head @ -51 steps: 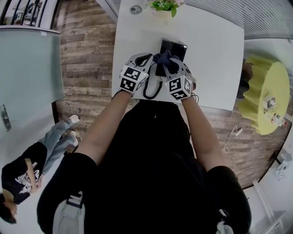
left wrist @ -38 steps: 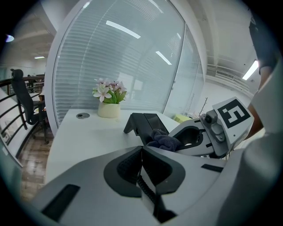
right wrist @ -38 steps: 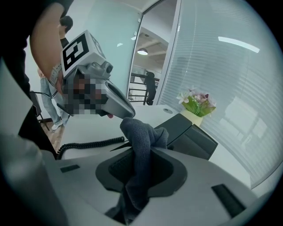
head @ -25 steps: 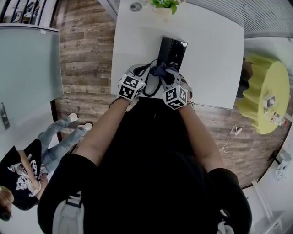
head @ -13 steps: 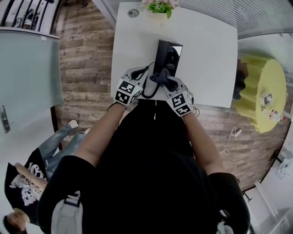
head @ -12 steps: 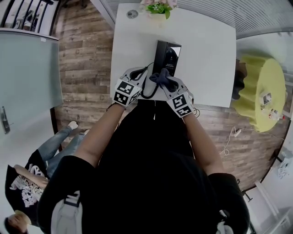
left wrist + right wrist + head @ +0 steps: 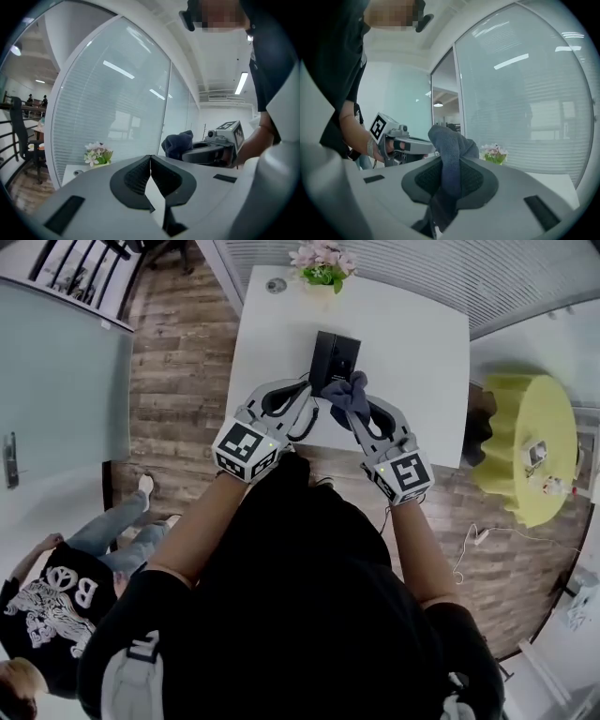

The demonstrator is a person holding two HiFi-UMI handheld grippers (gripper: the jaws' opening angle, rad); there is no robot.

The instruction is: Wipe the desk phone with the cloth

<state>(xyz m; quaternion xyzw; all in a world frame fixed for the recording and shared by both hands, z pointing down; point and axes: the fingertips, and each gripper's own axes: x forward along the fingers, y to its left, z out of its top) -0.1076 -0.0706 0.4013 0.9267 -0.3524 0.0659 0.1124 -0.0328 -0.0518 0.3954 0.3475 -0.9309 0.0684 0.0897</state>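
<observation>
Bystander: a person (image 7: 47, 601) in a printed black shirt stands on the floor at your far left, well apart from the counter (image 7: 417, 343)
Left gripper: your left gripper (image 7: 311, 396) reaches over the counter's near edge; its fingers (image 7: 140, 174) are pressed together with nothing between them; the tips sit just beside the phone's near left corner
Flowers: a small pot of flowers (image 7: 323, 262) stands at the counter's far edge, beyond the phone
Desk phone: the black desk phone (image 7: 336, 354) lies near the middle of the white counter
Cloth: the dark blue cloth (image 7: 347, 396) bunches over the phone's near end; you cannot tell whether it touches the phone
Right gripper: your right gripper (image 7: 351, 414) has its fingers (image 7: 476, 180) clamped on the cloth, which sticks up past the tips
Yellow table: a round yellow table (image 7: 525, 442) stands to the counter's right, apart from it
</observation>
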